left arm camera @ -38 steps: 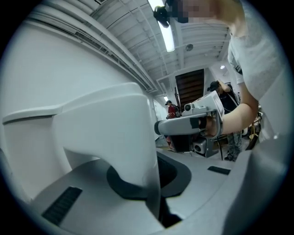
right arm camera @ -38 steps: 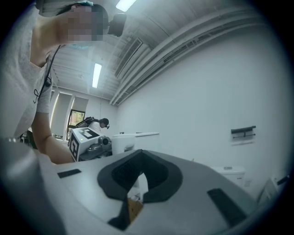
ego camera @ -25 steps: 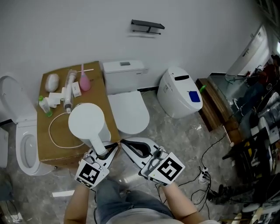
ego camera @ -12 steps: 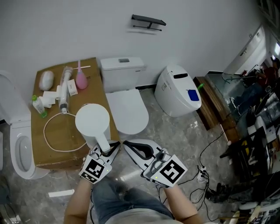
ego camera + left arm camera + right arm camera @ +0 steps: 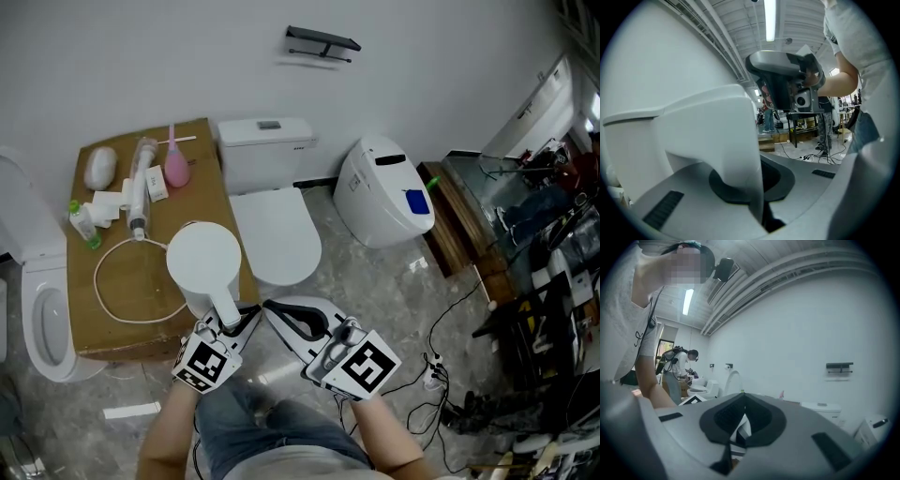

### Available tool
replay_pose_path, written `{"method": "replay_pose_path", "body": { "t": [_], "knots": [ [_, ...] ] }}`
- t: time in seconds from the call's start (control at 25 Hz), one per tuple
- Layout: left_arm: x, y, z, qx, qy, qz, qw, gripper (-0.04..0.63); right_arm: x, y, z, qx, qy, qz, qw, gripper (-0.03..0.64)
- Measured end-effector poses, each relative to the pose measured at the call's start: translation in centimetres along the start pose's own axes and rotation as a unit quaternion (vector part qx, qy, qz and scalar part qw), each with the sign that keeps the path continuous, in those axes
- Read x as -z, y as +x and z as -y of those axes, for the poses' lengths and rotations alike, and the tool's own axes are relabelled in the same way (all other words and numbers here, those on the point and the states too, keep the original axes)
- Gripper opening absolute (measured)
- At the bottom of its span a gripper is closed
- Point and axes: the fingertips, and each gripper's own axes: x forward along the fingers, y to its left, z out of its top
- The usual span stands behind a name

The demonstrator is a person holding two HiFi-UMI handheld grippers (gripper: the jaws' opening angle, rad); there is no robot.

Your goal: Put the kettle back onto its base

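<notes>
Two grippers logged: left gripper [image 5: 227, 321] pinching handle of kettle [image 5: 203, 262], just ahead over box [image 5: 122, 328]; right gripper [image 5: 272, 307] pressed together, empty, alongside; set-down step likely; next: square over hidden base, release.

Left gripper [image 5: 234, 317] and right gripper [image 5: 274, 309]: pale grey shells, black ribbed pads inside the jaws. Left cube [image 5: 204, 362] and right cube [image 5: 365, 364]: white, black square markers. Clothing: blue jeans [image 5: 248, 427], pale short-sleeved shirt [image 5: 291, 466].
</notes>
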Motion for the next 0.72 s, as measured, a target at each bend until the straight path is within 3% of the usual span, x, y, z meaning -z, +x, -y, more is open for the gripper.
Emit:
{"method": "replay_pose_path", "body": {
  "t": [0.72],
  "knots": [
    [-0.8,-1.3,0.4,0.018,-0.012,0.039,0.9990,0.009,-0.4,0.3,-0.6,-0.012,-0.001,0.008,1.000,0.009]
  ]
}}
